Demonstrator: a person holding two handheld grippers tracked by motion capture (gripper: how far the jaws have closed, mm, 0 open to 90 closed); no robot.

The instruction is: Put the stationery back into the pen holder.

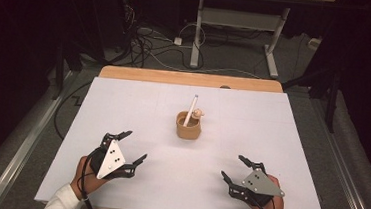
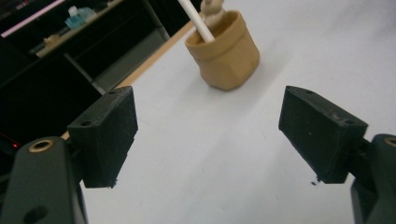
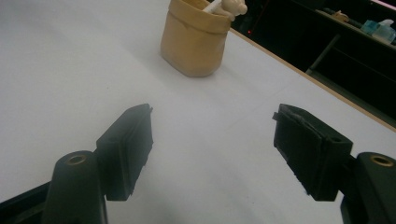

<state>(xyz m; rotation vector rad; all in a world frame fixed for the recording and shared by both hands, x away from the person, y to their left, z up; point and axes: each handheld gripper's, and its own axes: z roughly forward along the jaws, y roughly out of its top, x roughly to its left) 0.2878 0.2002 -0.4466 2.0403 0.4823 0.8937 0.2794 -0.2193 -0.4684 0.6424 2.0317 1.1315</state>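
Observation:
A small tan cup (image 1: 188, 126) stands near the middle of the white table (image 1: 123, 104). A white stick (image 1: 191, 110) leans out of it, and a small beige figure (image 1: 199, 113) pokes above its rim. My left gripper (image 1: 134, 146) rests at the near left, open, with nothing between its jaws. My right gripper (image 1: 232, 168) rests at the near right, also open and holding nothing. In the left gripper view the cup (image 2: 226, 52) with the stick (image 2: 196, 19) stands ahead of the open gripper (image 2: 210, 135). In the right gripper view the cup (image 3: 195, 41) stands beyond the open gripper (image 3: 212, 140).
A wooden strip (image 1: 190, 79) borders the table's far edge. Beyond it, cables (image 1: 148, 44) lie on the floor by a desk frame (image 1: 239, 33). Dark shelving (image 2: 70, 28) stands off the table's left side.

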